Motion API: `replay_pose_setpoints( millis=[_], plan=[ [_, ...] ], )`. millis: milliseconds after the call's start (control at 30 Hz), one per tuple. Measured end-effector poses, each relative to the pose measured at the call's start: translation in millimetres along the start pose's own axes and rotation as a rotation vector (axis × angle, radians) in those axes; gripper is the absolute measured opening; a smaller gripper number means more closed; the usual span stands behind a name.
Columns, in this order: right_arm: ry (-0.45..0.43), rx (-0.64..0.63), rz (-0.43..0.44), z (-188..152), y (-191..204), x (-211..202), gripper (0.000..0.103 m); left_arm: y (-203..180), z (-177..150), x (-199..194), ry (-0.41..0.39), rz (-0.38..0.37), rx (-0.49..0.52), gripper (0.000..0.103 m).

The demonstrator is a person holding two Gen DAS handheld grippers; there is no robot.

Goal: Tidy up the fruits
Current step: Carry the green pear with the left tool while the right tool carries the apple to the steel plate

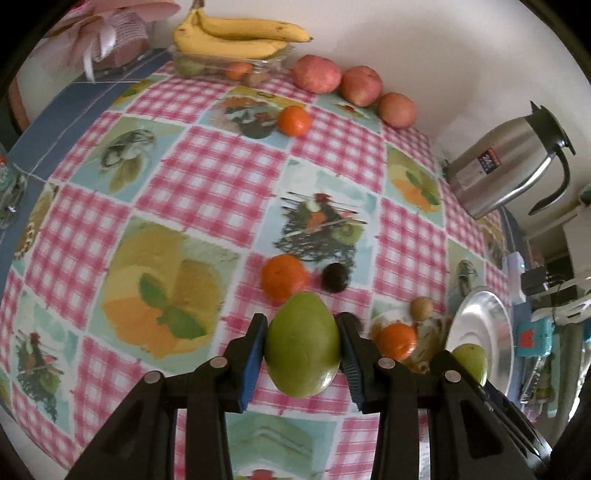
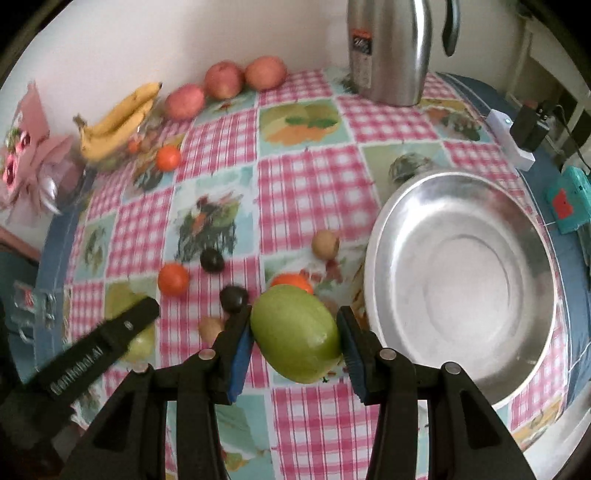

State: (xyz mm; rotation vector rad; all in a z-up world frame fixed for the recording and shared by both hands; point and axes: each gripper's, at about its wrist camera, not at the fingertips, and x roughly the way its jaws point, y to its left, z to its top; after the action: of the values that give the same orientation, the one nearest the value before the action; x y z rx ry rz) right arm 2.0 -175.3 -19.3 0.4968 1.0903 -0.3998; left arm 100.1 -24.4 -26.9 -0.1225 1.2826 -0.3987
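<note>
My left gripper is shut on a green mango and holds it above the checked tablecloth. My right gripper is shut on a second green mango, just left of the silver bowl. The right gripper and its mango show at the lower right of the left wrist view. The left gripper's arm shows at the lower left of the right wrist view. Oranges, a dark fruit and a small tan fruit lie loose on the cloth.
Bananas lie over a clear container at the back. Three red apples line the wall, with an orange before them. A steel thermos stands at the back right. Pink wrapped items sit far left.
</note>
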Motion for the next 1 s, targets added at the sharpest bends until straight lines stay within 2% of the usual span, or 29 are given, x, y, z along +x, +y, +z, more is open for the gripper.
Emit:
replay_pose_setpoints(
  millis=[233,567,867,1000],
  plan=[
    [-0.013,0.063,-0.04,7.4,-30.3,0.1,0.047,-37.4,-8.2,0.7,-0.012,-0.006,0.087,0.041],
    [-0.011,0.216,-0.226,2.3,-103.5,-4.2,0.047,-106.4,-45.0,10.5,0.02,-0.093,0.275,0.041],
    [-0.024,0.378,-0.24,-4.0,-155.7,-14.7,0.047,-149.9,-61.2,26.0,-0.006,-0.136,0.383,0.041],
    [-0.008,0.41,-0.248,-4.5,-167.5,-9.3,0.047,-166.2,-70.4,30.6,-0.021,-0.158,0.438,0.042]
  ],
)
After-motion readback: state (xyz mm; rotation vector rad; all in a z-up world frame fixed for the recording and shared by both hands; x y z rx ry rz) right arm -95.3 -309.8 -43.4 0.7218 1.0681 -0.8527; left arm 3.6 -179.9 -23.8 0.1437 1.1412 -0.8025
